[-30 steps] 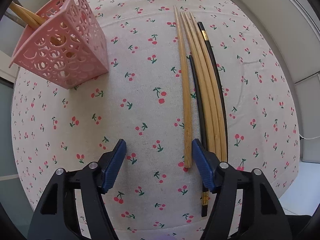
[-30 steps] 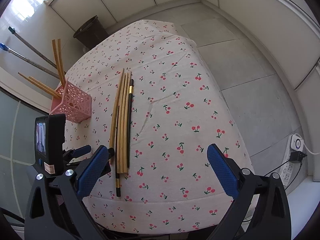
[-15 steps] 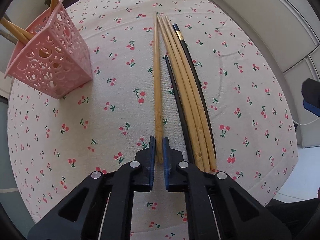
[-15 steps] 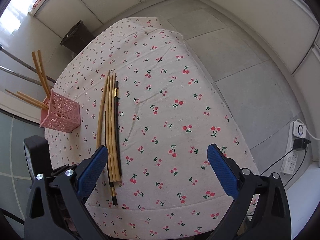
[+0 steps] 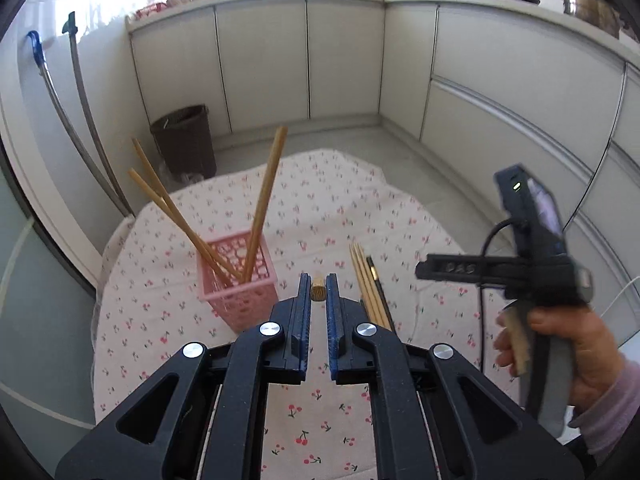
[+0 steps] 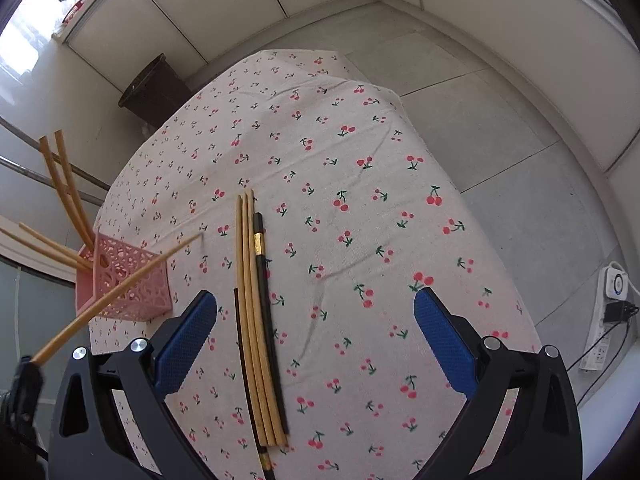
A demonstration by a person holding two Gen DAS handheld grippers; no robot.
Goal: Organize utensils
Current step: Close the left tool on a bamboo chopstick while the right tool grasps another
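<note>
Home kitchen: cabinets, countertop pots.

The left gripper is angled downward, its jaws clamped nearly together on a bamboo chopstick. The right gripper points more steeply down, jaws spread wide and empty, its handle gripped by a hand in a pink sleeve.

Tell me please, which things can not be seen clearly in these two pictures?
- Held chopstick: left wrist view shows only its end between the left gripper pads.
- Pink basket: its inside is hidden by its wall.
- Black chopsticks: near ends cut off by the bottom edge, right wrist view.
- Counter items: too small.
</note>
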